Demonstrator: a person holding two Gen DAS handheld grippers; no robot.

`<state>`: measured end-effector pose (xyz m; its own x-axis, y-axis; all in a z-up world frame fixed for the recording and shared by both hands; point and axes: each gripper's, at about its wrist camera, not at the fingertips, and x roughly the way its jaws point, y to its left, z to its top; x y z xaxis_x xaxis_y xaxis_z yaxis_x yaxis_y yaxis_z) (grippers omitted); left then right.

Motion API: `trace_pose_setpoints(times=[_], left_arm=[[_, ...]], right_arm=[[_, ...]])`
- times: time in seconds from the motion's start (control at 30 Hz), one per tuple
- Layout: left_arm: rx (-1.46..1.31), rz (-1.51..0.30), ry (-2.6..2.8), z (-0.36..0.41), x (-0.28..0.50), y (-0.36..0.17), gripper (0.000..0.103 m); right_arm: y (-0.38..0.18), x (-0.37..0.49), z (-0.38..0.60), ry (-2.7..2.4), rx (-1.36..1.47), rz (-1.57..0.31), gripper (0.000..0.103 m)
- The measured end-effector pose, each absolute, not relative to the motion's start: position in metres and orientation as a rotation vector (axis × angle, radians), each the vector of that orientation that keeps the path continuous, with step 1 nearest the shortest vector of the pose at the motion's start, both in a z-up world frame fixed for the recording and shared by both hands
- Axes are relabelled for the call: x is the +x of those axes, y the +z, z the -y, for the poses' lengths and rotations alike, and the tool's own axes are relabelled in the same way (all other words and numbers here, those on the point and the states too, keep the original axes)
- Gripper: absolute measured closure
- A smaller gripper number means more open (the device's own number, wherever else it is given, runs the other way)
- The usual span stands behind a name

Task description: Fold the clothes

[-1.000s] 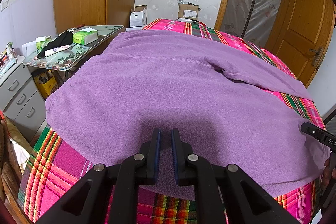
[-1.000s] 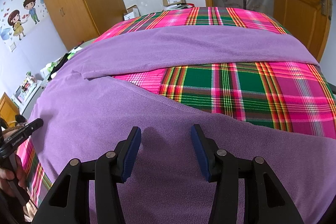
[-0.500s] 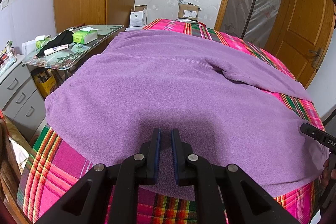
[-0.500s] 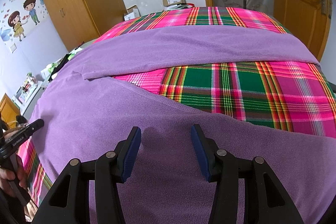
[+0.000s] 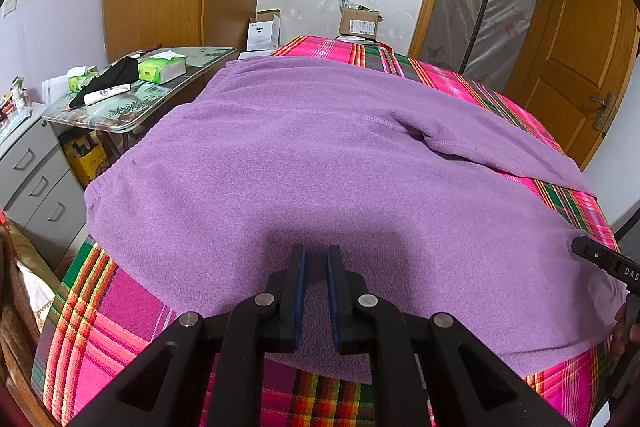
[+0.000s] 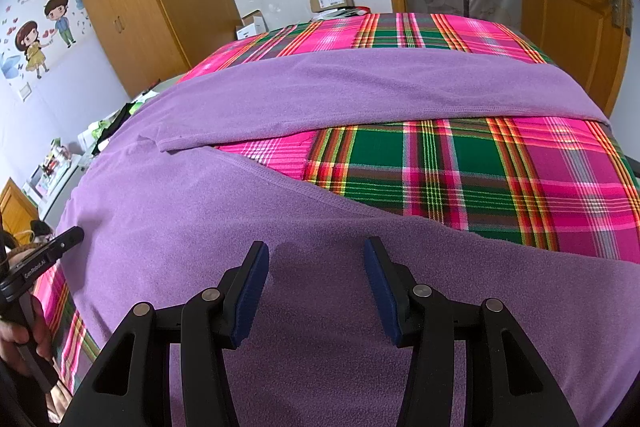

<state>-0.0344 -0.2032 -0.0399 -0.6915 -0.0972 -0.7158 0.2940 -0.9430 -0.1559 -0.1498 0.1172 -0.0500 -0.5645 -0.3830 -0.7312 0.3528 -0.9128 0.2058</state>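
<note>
Purple fleece garment [image 5: 304,163]: lay spread on plaid bed [image 6: 500,183]
Left gripper [image 5: 316,263]: fingers nearly closed, narrow gap, nothing gripped
Right gripper [image 6: 316,267]: fingers wide apart, empty

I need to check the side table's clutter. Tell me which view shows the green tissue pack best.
The left wrist view: the green tissue pack sits in plain sight on the glass side table. In the right wrist view only a green sliver shows past the purple garment.

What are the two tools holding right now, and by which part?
Nothing. The left tool is nearly closed with only a bare gap between its pads, above the purple fleece garment; the right tool gapes wide over it.
</note>
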Motion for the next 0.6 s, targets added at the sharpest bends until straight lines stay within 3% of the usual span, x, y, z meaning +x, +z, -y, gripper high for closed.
trace_pose_setpoints(times=[0.6], left_arm=[[1.113,-0.373,-2.677,0.2031,-0.0351,-0.04,0.093]], right_arm=[[-0.0495,-0.15,-0.1161,-2.465,1.164,0.045,0.051]])
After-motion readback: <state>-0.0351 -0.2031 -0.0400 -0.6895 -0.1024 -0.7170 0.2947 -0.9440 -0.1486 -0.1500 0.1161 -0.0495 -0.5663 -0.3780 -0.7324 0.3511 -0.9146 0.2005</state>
